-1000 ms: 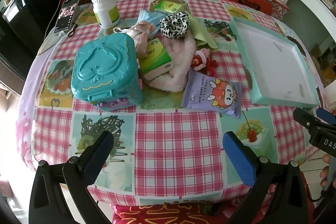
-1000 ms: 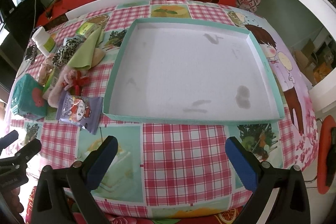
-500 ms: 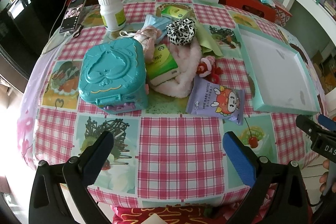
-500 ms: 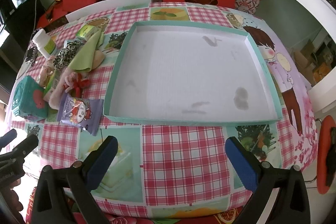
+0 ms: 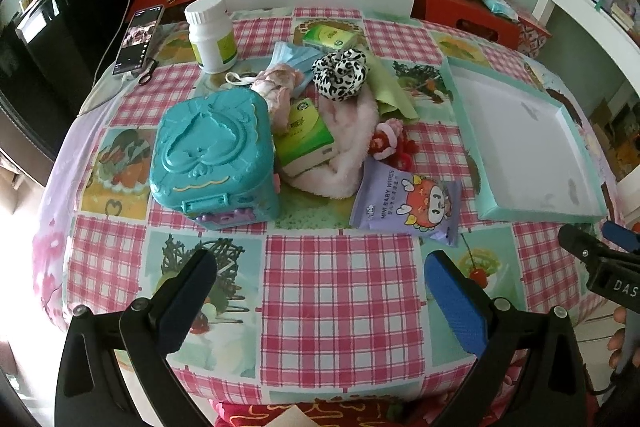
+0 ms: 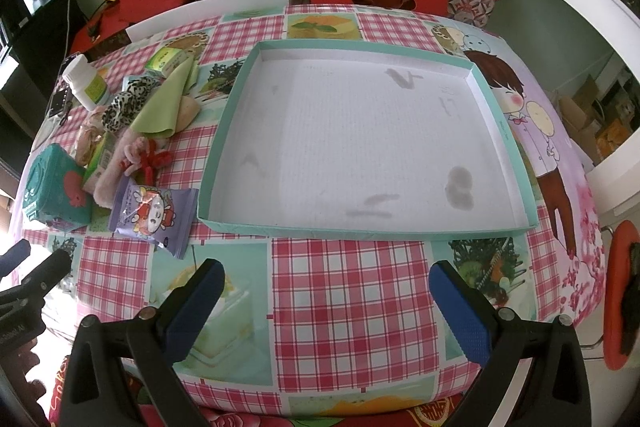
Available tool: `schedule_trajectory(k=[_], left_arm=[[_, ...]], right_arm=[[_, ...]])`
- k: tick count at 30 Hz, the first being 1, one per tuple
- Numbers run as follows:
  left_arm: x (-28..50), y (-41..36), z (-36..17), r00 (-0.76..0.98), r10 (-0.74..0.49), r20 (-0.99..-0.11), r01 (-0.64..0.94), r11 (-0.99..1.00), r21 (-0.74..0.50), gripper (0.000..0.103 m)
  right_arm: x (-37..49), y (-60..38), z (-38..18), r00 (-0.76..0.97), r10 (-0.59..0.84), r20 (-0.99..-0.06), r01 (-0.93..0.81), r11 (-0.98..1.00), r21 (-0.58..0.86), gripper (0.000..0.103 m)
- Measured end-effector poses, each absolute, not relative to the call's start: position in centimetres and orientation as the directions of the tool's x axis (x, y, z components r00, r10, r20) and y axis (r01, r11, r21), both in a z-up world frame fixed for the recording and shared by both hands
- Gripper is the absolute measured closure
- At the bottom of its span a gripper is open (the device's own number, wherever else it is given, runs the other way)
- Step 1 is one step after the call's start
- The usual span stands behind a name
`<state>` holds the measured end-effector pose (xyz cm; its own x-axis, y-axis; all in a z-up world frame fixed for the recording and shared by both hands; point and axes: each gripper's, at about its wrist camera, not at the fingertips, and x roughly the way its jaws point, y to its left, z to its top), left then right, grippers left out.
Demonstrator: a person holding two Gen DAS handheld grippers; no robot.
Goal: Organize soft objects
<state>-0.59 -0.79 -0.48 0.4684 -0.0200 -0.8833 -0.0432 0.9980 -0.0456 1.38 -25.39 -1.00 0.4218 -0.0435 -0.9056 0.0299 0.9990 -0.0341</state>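
On the far left of my worktop (image 5: pixel 340 291), spread with a pink-checked picture cloth, stands a white plastic pill bottle (image 5: pixel 211 34) behind a hard teal plastic case with an embossed lid (image 5: pixel 212 155). Just right of the case lies the unsorted heap: a green tissue pack (image 5: pixel 306 137) resting on a pale pink fluffy cloth (image 5: pixel 352 139), a leopard-print fabric scrunchie (image 5: pixel 341 69) above them, a light green cloth (image 5: pixel 390 95) beside it, a small red-and-pink doll (image 5: pixel 390 143), and nearest me a purple packet of baby wipes (image 5: pixel 406 205). Farther right, the shallow teal-rimmed white cardboard tray (image 6: pixel 500 125) holds nothing. I judge the sorting not yet begun, with every soft piece left to move, presumably into that tray.

My left gripper (image 5: pixel 320 287) hovers low over the near edge of the worktop, facing the heap, its jaws spread wide and holding nothing. My right gripper (image 6: pixel 326 291) hangs level in front of the tray, its jaws equally wide and bare. The wipes packet sits nearest the left jaws.
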Motion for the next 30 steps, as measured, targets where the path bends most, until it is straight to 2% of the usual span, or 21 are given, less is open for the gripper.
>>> schedule_trajectory(k=[30], left_arm=[[-0.63, -0.97, -0.26, 0.475, -0.041, -0.879, -0.024, 0.998, -0.059, 0.0]], right_arm=[[1.38, -25.36, -1.08, 0.424, -0.043, -0.905, 0.028, 0.999, -0.034, 0.0]])
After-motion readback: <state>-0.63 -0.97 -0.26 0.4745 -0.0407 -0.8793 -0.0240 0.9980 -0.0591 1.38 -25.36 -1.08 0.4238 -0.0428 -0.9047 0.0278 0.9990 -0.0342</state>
